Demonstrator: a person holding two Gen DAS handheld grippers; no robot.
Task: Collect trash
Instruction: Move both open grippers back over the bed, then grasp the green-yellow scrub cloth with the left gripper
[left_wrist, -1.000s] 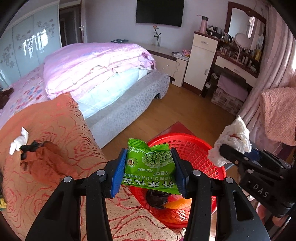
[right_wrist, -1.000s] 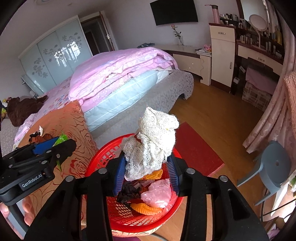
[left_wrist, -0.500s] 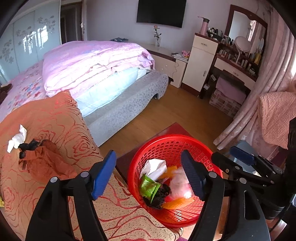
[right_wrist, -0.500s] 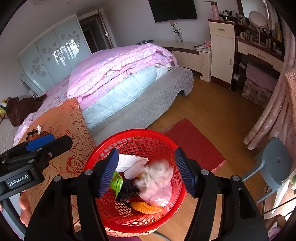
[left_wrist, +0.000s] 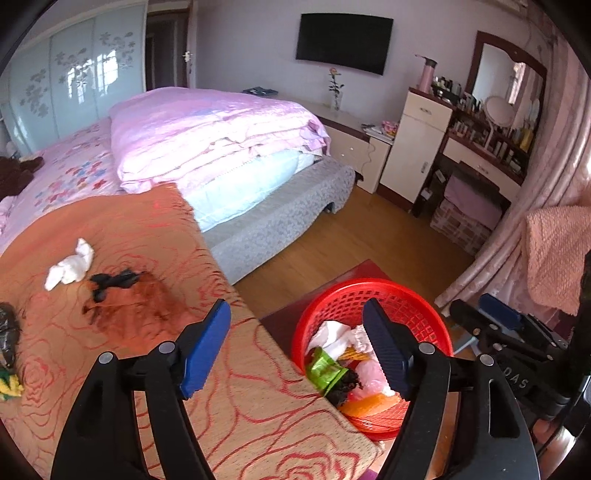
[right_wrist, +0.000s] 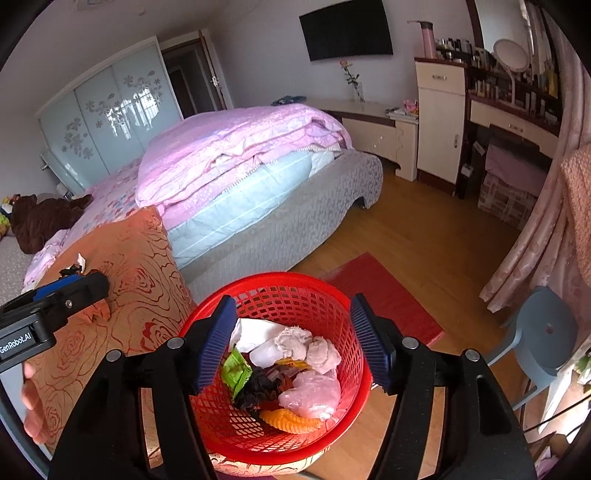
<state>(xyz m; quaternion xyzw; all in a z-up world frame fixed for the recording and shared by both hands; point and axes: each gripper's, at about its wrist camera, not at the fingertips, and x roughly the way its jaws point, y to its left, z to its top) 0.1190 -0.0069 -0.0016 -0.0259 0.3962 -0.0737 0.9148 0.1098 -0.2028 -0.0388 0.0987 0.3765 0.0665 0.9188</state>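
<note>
left tongs (left_wrist: 295, 347): open, empty, above cloth-covered bench (left_wrist: 155, 362) | right tongs (right_wrist: 293, 341): open, empty, over red basket (right_wrist: 295, 291) | trash: green wrapper (right_wrist: 236, 369), tissues inside basket | crumpled tissue (left_wrist: 70, 264): on bench

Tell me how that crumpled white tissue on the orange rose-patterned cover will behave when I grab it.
The white tissue looks loosely wadded, so it will probably squash flat between the pads. It seems very light, so it should lift easily. It lies on the soft orange cover, so a low pinch might catch fabric too.
</note>
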